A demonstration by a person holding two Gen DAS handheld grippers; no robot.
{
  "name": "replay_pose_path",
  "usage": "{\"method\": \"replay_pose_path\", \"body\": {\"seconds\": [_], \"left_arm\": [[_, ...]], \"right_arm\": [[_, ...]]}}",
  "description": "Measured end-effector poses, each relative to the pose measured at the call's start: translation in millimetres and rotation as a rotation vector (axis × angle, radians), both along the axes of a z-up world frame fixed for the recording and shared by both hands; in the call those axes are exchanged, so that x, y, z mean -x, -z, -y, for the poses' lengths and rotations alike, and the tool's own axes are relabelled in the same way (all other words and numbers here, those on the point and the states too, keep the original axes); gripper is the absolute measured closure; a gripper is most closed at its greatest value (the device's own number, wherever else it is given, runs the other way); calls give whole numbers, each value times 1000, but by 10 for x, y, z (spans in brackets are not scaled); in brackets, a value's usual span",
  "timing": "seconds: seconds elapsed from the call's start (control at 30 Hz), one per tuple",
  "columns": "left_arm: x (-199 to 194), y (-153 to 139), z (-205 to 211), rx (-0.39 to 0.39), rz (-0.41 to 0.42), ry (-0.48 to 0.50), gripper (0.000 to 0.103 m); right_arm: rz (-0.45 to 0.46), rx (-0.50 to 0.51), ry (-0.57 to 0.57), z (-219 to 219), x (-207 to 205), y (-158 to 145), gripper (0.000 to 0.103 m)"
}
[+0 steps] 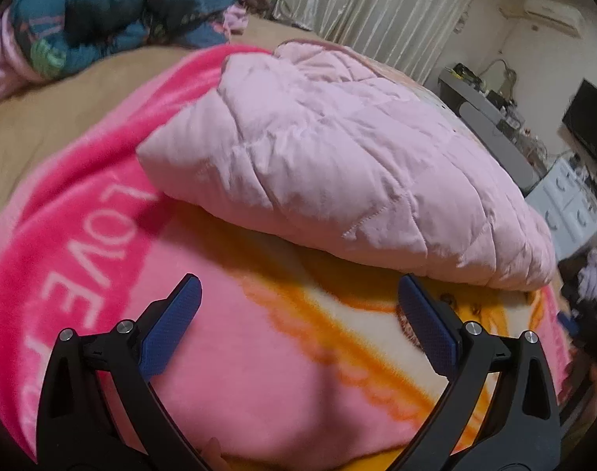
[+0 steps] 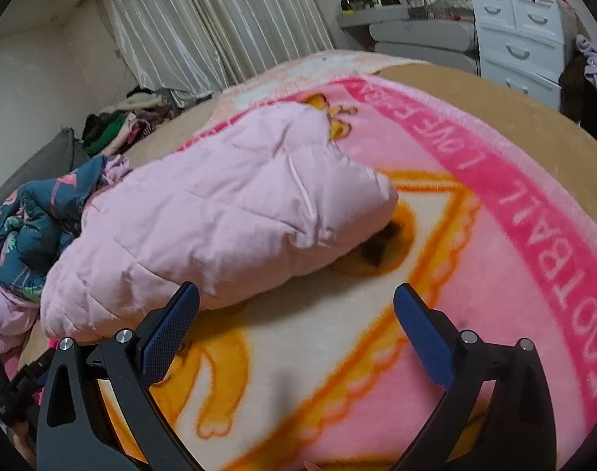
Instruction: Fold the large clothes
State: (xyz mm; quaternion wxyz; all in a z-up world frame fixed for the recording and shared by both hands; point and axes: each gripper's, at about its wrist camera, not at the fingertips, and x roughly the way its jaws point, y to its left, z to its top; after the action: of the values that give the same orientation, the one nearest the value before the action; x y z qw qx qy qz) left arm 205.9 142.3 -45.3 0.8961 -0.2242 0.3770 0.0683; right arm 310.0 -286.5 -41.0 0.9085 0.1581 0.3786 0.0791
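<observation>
Nearest, left gripper point(image 1: 298, 306) spread wide and empty, blue pads point(image 1: 173, 325) low over the pink blanket point(image 1: 228, 373), aimed forward and slightly down; right gripper point(image 2: 296, 310) likewise wide and empty, in much the same pose. Just beyond, pale pink quilted jacket point(image 1: 330, 157), a folded bundle lying flat on the blanket: ahead and to the right of the left claw, near edge just past its right finger; ahead and to the left of the right claw point(image 2: 220, 212), near edge just beyond its left finger. Long axis roughly left to right, neither claw clearly nearer. Farther left, crumpled dark floral garment point(image 1: 102, 8); farthest, curtains point(image 2: 204, 19).
</observation>
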Motion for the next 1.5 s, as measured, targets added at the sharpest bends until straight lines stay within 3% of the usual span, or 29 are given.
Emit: {"method": "replay_pose_path", "body": {"seconds": [0.17, 0.33, 0.47, 0.63, 0.93, 1.3, 1.5], "left_arm": [[-160, 4, -132, 95, 15, -21, 9], [-340, -88, -264, 75, 21, -40, 9], [-461, 15, -459, 200, 7, -65, 9], [-624, 194, -607, 342, -4, -79, 8], [-799, 227, -573, 336, 4, -81, 8], [-914, 204, -547, 261, 8, -71, 8], [-930, 218, -566, 247, 3, -55, 8]], "right_arm": [[-30, -19, 5, 31, -106, 73, 4], [-33, -2, 10, 15, -217, 109, 4], [-31, -6, 19, 1, -319, 129, 4], [-61, -126, 34, 88, -438, 163, 4], [-118, -321, 60, 216, -824, 310, 4], [-150, -410, 39, 240, -1106, 484, 4], [-145, -403, 26, 207, -1204, 527, 4]]}}
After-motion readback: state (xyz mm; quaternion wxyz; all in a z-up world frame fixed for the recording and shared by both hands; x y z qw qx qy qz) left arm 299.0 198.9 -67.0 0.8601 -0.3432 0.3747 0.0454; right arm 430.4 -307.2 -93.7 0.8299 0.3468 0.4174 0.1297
